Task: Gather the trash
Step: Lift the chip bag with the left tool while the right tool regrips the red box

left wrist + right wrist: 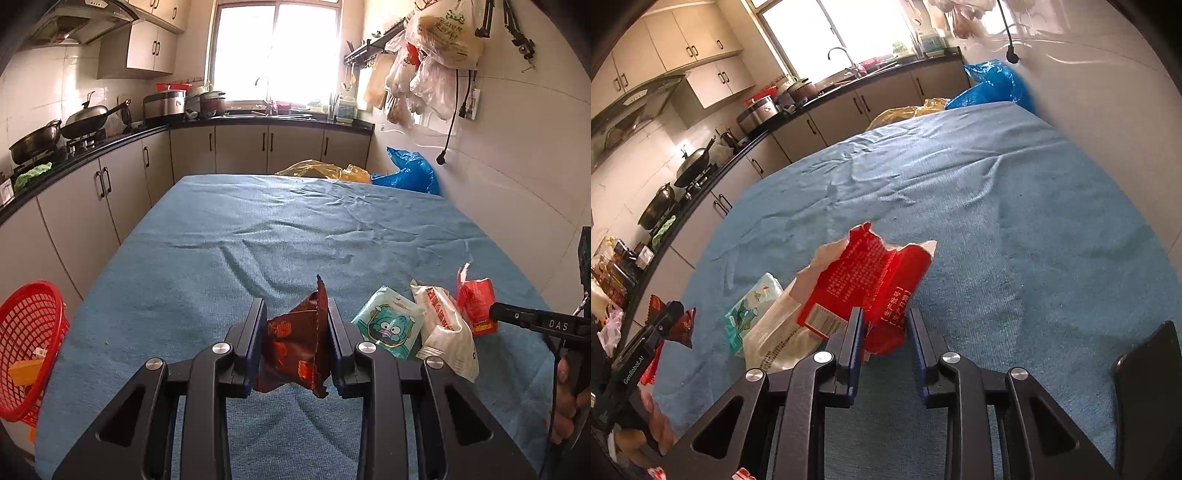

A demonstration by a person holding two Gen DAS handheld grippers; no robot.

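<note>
My left gripper (296, 314) is shut on a dark red snack wrapper (297, 343) and holds it just above the blue tablecloth (258, 229); the wrapper also shows in the right wrist view (681, 323). My right gripper (885, 314) is shut on the corner of a bright red torn packet (871, 280), seen in the left wrist view (474, 301) too. A white wrapper (445, 330) and a teal cartoon tissue pack (388, 325) lie together on the cloth beside the red packet.
A red mesh basket (27, 347) with an orange item inside sits at the table's left edge. Yellow (321, 170) and blue plastic bags (406, 173) lie past the far edge. Kitchen counters with woks run along the left. A dark object (1148, 387) is at right.
</note>
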